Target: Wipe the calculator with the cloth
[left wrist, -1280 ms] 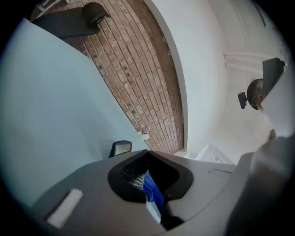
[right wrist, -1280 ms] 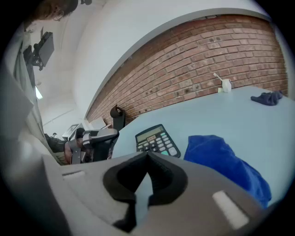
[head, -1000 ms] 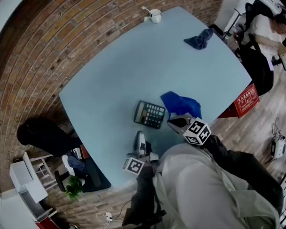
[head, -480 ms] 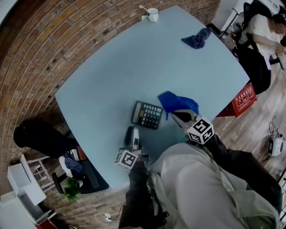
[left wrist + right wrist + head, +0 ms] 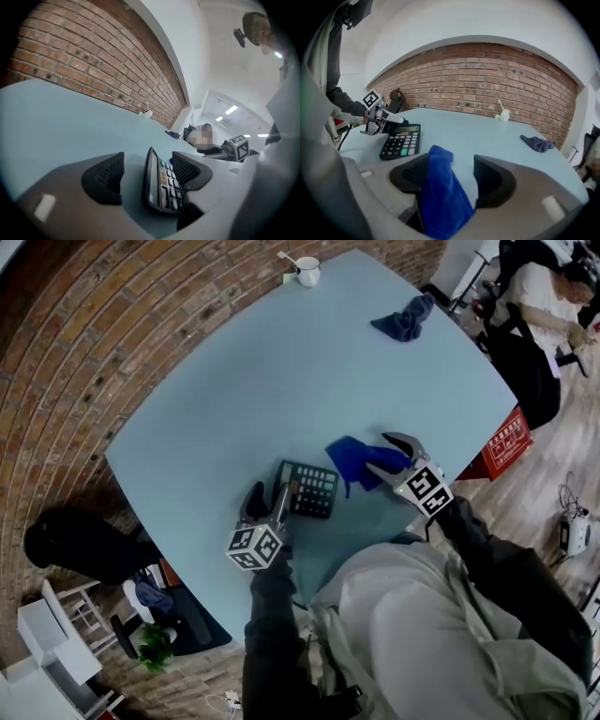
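Observation:
A black calculator [image 5: 310,489] lies flat on the light blue table [image 5: 234,381], with a bright blue cloth [image 5: 359,459] bunched just to its right. My left gripper [image 5: 269,499] has just been opening; its jaws stand wide on either side of the calculator's left end. In the left gripper view the calculator [image 5: 160,185] shows edge-on between the pads, which do not press it. My right gripper [image 5: 390,456] has also just been opening, and the cloth [image 5: 440,197] lies between its jaws, resting against the left pad [image 5: 410,178].
A white cup [image 5: 307,271] with a spoon stands at the table's far edge. A second, darker blue cloth [image 5: 403,318] lies at the far right corner. Beside the table on the right are a red crate [image 5: 507,442] and a seated person [image 5: 544,306].
Both grippers have moved forward over the table and gone from shut to open. The left one now straddles the calculator's end, and the right one now straddles the cloth.

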### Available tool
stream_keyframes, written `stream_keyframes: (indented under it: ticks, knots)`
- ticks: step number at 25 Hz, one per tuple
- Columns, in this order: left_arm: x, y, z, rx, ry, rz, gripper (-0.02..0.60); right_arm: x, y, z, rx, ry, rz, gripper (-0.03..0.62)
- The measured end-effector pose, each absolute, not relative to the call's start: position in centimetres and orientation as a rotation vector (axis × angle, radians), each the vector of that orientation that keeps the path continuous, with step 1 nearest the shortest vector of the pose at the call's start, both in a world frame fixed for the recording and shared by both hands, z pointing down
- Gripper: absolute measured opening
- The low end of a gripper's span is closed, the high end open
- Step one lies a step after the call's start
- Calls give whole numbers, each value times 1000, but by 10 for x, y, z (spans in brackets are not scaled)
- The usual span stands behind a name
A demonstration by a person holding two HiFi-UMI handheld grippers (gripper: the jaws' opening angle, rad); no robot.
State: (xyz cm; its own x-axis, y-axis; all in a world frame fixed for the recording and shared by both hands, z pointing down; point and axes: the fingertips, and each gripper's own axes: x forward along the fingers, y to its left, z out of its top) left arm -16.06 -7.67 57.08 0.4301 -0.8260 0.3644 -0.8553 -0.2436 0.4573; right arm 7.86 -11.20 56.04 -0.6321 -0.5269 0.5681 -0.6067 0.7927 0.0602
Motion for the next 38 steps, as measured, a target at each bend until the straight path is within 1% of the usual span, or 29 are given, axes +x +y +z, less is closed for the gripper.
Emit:
stream_keyframes:
  ticks: [2, 5, 6, 7, 8, 9, 10, 12, 13, 14, 15, 16, 18, 21, 23, 26, 29, 31, 34, 38]
  knots:
    - [-153, -85, 577, 2135, -1402, 188, 328, 79, -110, 580, 788, -2345, 220, 285]
    - [-142, -91, 588, 2206, -1397, 375, 327, 74, -103, 609, 704, -2273, 255, 285]
    - [-138, -91, 590, 2229, -1397, 417, 299, 72, -101, 614, 689, -2264, 257, 285]
    - [-134, -91, 591, 2251, -1393, 445, 242, 70, -100, 618, 680, -2260, 254, 285]
    - [-131, -90, 591, 2270, -1386, 458, 173, 67, -100, 620, 679, -2261, 245, 285]
    - [-128, -89, 591, 2283, -1376, 462, 152, 65, -100, 621, 683, -2266, 235, 285]
    - [-126, -89, 591, 2289, -1364, 462, 152, 63, -101, 621, 685, -2272, 222, 282]
    - [-124, -91, 589, 2276, -1348, 429, 141, 57, -101, 621, 668, -2286, 178, 252]
    - [-125, -92, 587, 2251, -1344, 376, 137, 54, -100, 621, 654, -2287, 143, 215]
    - [-127, -92, 583, 2211, -1337, 289, 111, 52, -98, 622, 642, -2281, 104, 139]
    - [-129, -92, 579, 2160, -1322, 180, 89, 50, -97, 622, 639, -2273, 76, 99]
    - [-130, -90, 576, 2105, -1304, 71, 71, 49, -96, 621, 649, -2270, 74, 86]
    - [-135, -85, 572, 2019, -1295, -82, 52, 49, -98, 614, 702, -2298, 163, 78]
    - [-146, -72, 564, 1926, -1352, -221, 49, 36, -95, 575, 727, -2406, 284, 78]
    - [-152, -64, 556, 1878, -1411, -286, 49, 11, -87, 545, 663, -2463, 226, 77]
    - [-156, -55, 537, 1811, -1471, -425, 49, -32, -63, 530, 496, -2460, 150, 77]
    - [-158, -50, 513, 1724, -1514, -580, 49, -73, -16, 519, 264, -2456, 84, 77]
    - [-164, -44, 504, 1679, -1545, -644, 49, -88, 24, 508, 103, -2447, -15, 77]
    - [-173, -32, 483, 1641, -1557, -729, 49, -75, 36, 505, 92, -2435, -43, 77]
    - [-182, -21, 458, 1580, -1507, -908, 51, -30, -24, 491, 416, -2463, 59, 75]
